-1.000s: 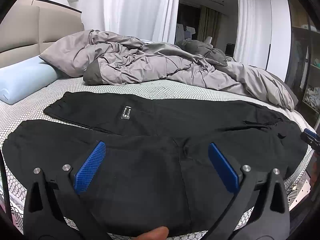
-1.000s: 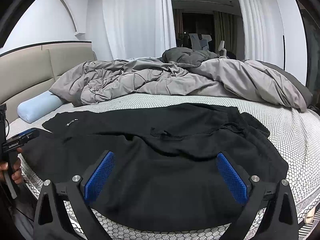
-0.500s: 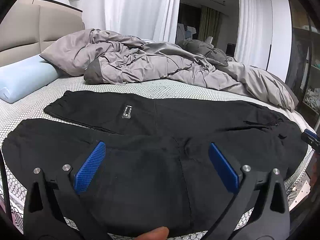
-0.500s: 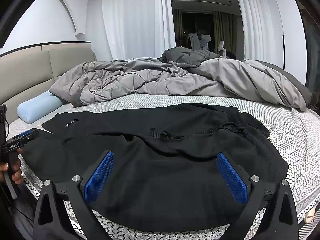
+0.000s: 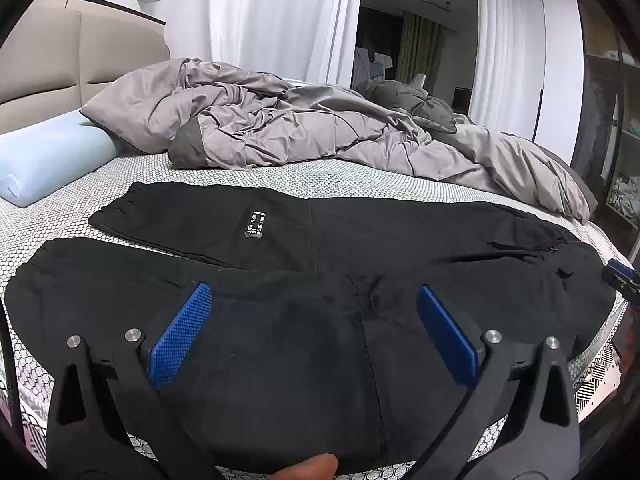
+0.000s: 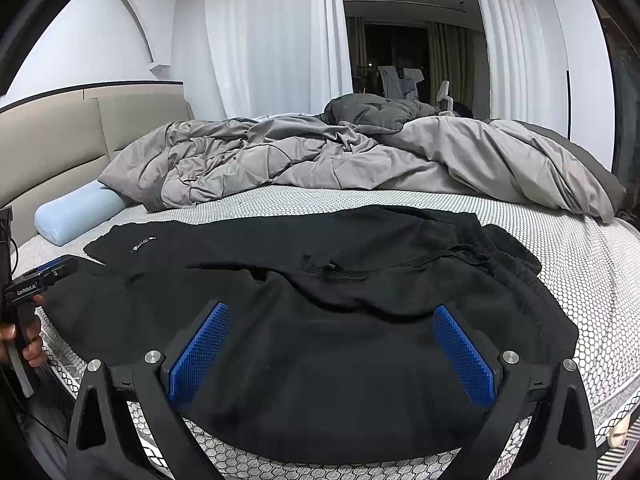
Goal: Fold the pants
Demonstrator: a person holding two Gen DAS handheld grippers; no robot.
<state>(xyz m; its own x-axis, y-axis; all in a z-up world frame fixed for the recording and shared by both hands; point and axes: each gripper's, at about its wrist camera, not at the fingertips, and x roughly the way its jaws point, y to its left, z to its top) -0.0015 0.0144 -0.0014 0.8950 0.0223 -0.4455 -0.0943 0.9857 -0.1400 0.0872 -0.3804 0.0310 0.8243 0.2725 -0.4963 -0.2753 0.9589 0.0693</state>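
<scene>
Along the bed's (image 5: 280, 176) near edge, both grippers (left gripper (image 5: 312, 328), right gripper (image 6: 332, 344)) hovered, fingers apart; I judged pinching pants (image 5: 320, 248) hem and waistband first best.

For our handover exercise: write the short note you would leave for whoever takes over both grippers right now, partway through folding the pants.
Left gripper: open, holding nothing, over the near leg of the pants.
Right gripper: open, holding nothing, over the waist end, near the drawstring.
Pants: spread flat on the bed, both legs side by side, cuffs towards the blue pillow, grey duvet behind.
Done: pants laid out.
Left: no fold made yet; probably grip the near edge and bring one leg over the other, then fold lengthwise.
</scene>
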